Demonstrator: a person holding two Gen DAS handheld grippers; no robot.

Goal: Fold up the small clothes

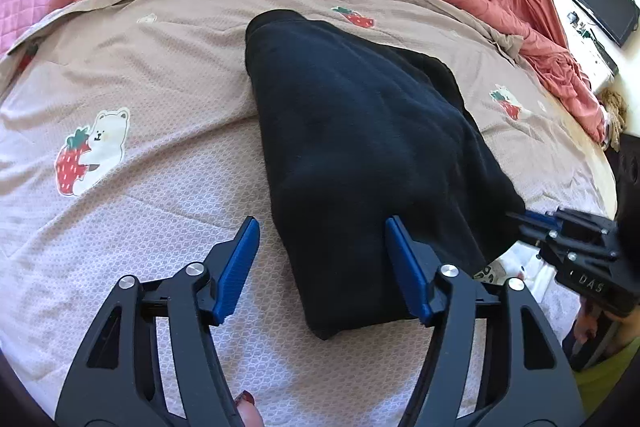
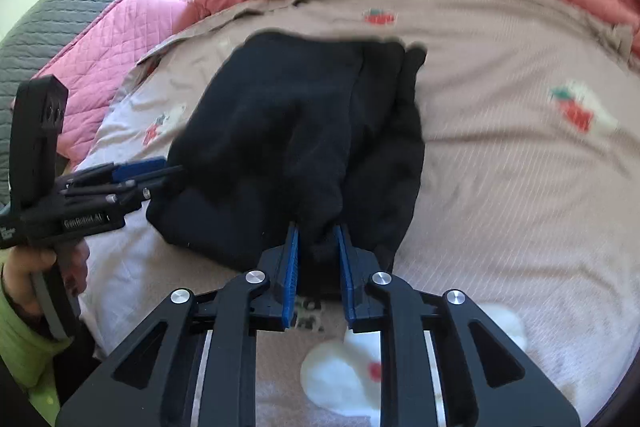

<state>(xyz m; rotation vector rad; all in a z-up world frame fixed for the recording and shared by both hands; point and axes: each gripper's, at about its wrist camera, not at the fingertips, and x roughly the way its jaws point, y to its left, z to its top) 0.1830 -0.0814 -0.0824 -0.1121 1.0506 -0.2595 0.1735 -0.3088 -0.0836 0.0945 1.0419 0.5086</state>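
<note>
Stood wide apart, left gripper (image 1: 322,239) jaws straddling the near left edge of the black garment (image 1: 360,131) without pressing it, lay folded on the strawberry-print bedsheet (image 1: 140,87), pinched at its near right corner by the closed right gripper (image 2: 318,239)
</note>
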